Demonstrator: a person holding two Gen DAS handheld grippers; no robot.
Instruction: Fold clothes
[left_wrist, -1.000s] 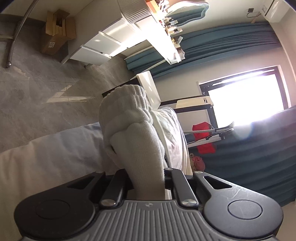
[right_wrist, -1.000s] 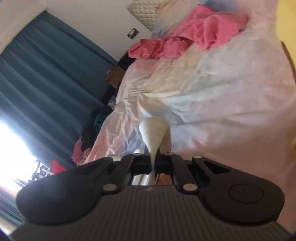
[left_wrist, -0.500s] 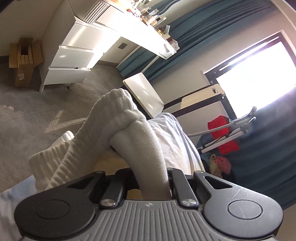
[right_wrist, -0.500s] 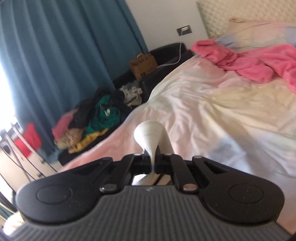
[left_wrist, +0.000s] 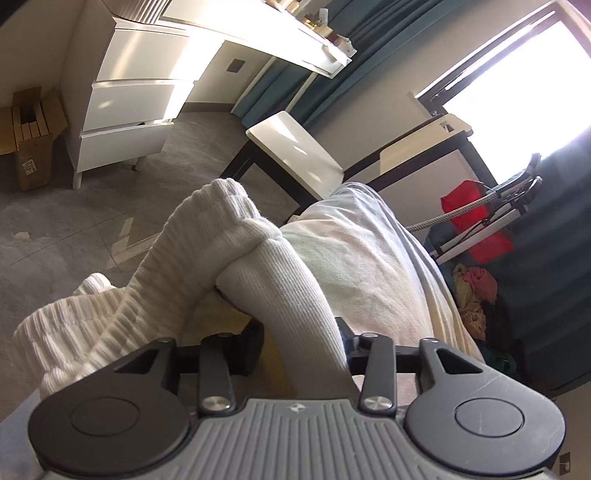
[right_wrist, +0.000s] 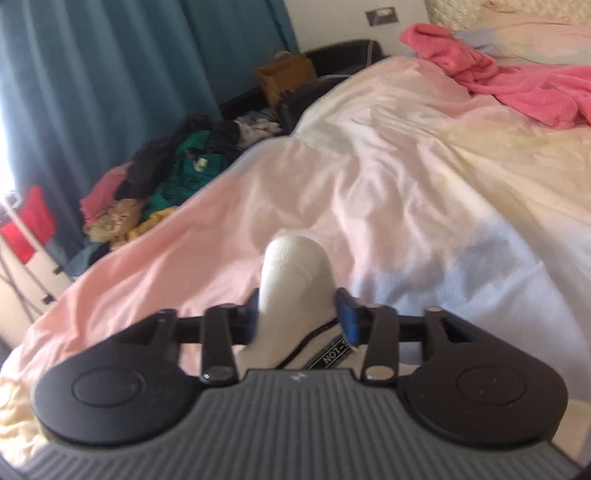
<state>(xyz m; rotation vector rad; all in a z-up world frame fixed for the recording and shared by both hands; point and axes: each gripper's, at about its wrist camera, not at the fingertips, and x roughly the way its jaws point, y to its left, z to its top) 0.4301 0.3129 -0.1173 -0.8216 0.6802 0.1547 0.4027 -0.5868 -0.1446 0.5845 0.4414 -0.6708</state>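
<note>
White sock (left_wrist: 280, 280) runs lengthwise up frame centre from left gripper (left_wrist: 299, 350), loosely straddled; right gripper (right_wrist: 297, 314) likewise apart around toe (right_wrist: 295, 258).

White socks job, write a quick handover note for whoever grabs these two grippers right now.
Left gripper: jaws parted around the white socks; whether it still pinches them can't be told.
Right gripper: jaws open, the sock toe sitting loose between them.
Socks hang over the bed, ribbed cuffs bunched together in the left view.
Done: the pair is gathered together.
Left: probably finish the fold or tuck, then lay the socks on the bed. Pink garment lies unfolded.
</note>
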